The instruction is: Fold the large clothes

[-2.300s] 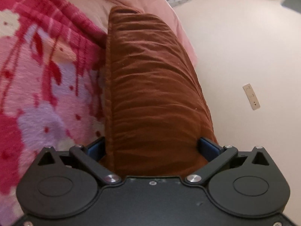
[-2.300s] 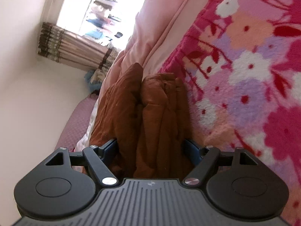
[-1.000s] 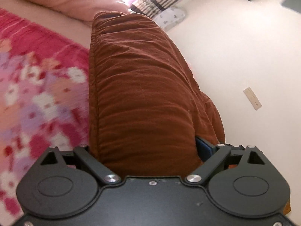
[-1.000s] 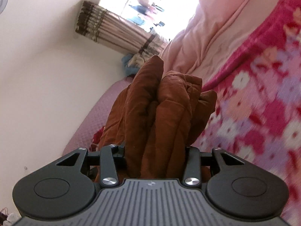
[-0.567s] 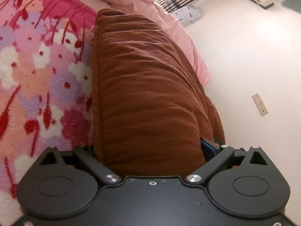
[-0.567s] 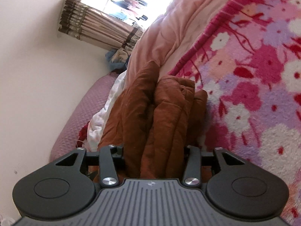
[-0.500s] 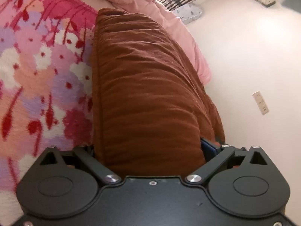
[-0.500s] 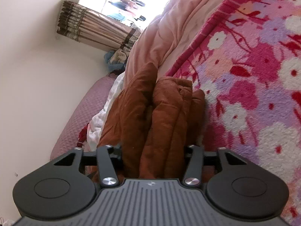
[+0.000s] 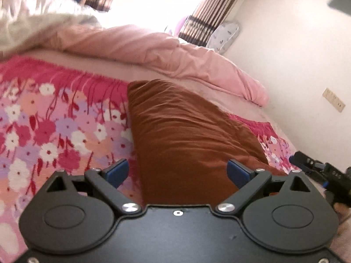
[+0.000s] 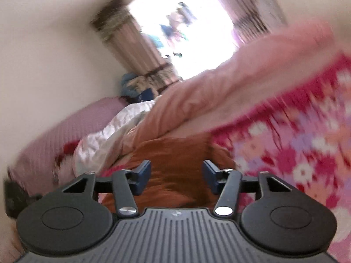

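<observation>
A folded brown garment [image 9: 186, 135] lies flat on the pink flowered blanket [image 9: 54, 127] of a bed. My left gripper [image 9: 177, 172] is open, its blue pads apart on either side of the garment's near end, above it. In the blurred right wrist view the same brown garment [image 10: 175, 164] lies below my right gripper [image 10: 176, 175], which is open with nothing between its pads. The right gripper also shows at the right edge of the left wrist view [image 9: 307, 164].
A pink duvet [image 9: 175, 52] is bunched along the far side of the bed, with white bedding [image 9: 33, 22] beside it. A cream wall with a socket [image 9: 333, 99] runs on the right. Striped curtains [image 9: 208, 15] and a bright window stand behind.
Both grippers have opened and let go of the brown garment, which now lies on the blanket. Both have pulled back and tilted up; the right view is blurred by motion.
</observation>
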Demonstrator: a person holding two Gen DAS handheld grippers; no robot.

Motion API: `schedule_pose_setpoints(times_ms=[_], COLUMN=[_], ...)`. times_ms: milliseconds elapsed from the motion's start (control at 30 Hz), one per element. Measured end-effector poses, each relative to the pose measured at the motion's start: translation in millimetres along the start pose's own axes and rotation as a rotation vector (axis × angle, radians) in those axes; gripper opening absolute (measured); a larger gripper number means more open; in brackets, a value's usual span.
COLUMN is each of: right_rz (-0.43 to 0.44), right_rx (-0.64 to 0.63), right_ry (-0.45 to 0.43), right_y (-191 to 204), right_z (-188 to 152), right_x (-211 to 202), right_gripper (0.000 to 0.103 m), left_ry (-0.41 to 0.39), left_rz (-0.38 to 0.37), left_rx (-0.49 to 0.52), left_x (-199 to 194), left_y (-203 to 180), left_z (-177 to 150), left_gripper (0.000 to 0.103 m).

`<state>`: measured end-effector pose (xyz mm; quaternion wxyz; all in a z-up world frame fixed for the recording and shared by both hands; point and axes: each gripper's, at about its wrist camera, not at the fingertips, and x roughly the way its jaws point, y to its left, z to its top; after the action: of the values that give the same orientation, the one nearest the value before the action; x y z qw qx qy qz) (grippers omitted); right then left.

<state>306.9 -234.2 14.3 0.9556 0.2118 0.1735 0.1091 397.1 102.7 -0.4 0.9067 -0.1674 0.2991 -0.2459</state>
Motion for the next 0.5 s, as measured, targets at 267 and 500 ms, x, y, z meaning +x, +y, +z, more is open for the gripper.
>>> schedule_pose_setpoints(times_ms=[267,500], right_rz=[-0.126,-0.251], right_rx=[-0.202,-0.155], right_ry=[0.041,0.112], right_y=[62.7,33.6], right_z=[-36.5,-63.9], right_x=[2.6,23.0], right_gripper=[0.032,0.009], left_ry=[-0.015,-0.007], left_rz=[-0.014,0.078], left_rx=[0.047,0.095], left_x=[36.7,69.6], left_y=[-47.4,-50.2], left_z=[-48.8,-72.2], left_gripper=[0.098,0.098])
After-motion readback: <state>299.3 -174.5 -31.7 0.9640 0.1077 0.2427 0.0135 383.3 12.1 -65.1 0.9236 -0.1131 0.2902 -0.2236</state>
